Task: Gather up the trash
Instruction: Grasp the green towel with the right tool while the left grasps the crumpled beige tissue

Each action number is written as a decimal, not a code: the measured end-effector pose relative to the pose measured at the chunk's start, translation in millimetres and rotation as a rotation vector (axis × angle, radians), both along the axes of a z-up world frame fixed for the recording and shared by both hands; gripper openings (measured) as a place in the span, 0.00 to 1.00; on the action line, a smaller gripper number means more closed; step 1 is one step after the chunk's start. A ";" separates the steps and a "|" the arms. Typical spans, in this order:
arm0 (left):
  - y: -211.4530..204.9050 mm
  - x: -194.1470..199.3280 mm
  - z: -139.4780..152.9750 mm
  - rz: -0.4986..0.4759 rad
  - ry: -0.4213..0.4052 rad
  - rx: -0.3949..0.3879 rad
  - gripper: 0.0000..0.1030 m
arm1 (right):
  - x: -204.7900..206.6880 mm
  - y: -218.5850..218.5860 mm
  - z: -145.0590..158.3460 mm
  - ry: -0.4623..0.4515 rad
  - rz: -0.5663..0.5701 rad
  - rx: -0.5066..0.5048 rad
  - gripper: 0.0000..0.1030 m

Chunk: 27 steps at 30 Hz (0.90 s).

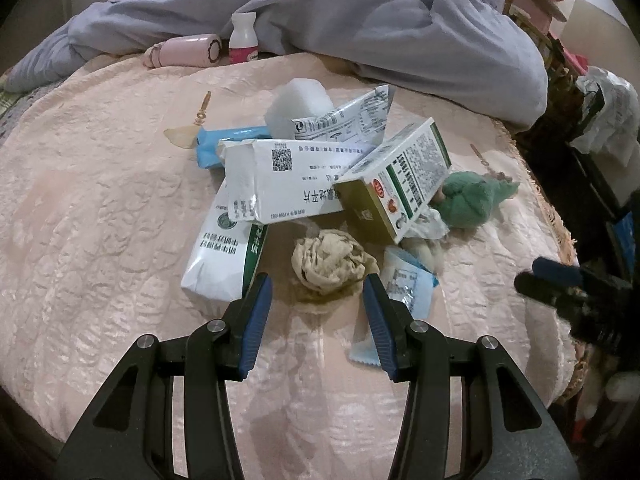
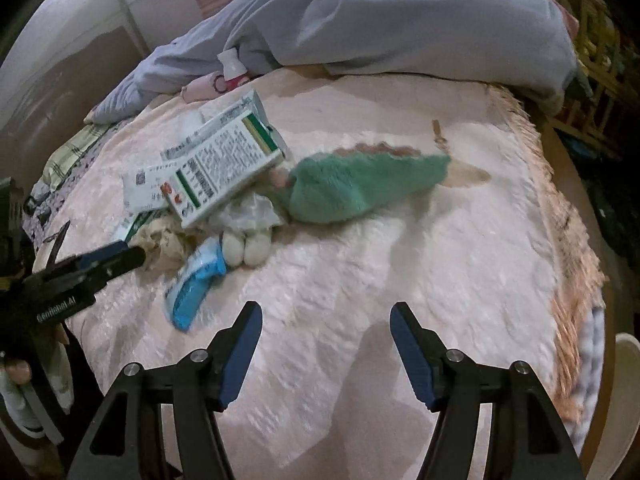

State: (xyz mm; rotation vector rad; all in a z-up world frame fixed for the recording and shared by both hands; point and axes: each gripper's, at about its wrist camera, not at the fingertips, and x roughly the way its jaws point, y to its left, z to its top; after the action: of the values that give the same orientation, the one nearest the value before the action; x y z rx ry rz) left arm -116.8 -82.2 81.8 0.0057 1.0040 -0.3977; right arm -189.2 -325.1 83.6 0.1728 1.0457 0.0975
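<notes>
A heap of trash lies near the middle of the pink bedspread [image 1: 100, 200]. At its near edge is one crumpled beige paper ball [image 1: 330, 262], at about 12 o'clock just past the tips of the left gripper [image 1: 318, 286]. That gripper is tilted steeply down toward the bed, its blue-padded jaws moderately apart, one on each side of the ball, with nothing clamped.

Three cartons are stacked in the heap: a white box with a QR code [image 1: 286, 178], a green-striped box [image 1: 400, 184] leaning on it at 3 o'clock, and a white-and-green carton [image 1: 224, 256] at 7 o'clock. A small blue-and-white packet [image 1: 406, 280] lies at 3 o'clock of the ball.

One green plush toy [image 2: 360, 184] lies at 12 o'clock of the right gripper [image 2: 326, 320], well apart from it. The right gripper also points steeply down; its jaws stand wide over bare bedspread, holding nothing.

At 12 o'clock beyond the heap are one white bottle [image 1: 243, 38], one pink flask [image 1: 186, 50] and a grey-blue quilt [image 1: 360, 16].
</notes>
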 end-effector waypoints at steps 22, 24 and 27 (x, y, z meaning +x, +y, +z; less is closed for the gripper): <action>-24.7 27.8 -26.2 -0.065 0.073 -0.048 0.22 | 100.0 -24.7 -28.4 -0.004 -0.178 0.220 0.51; -19.4 24.4 -19.8 -0.064 0.066 -0.066 0.20 | 94.0 -24.8 -22.6 -0.020 -0.162 0.210 0.46; -11.5 15.6 -6.3 -0.072 0.053 -0.093 0.20 | 80.2 -23.9 -6.0 -0.045 -0.120 0.183 0.45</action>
State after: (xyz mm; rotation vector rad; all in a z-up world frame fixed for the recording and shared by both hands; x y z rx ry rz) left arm -101.2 -93.7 75.5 -0.0525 1.0386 -0.5119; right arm -109.0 -349.0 77.6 0.3968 0.9793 0.0880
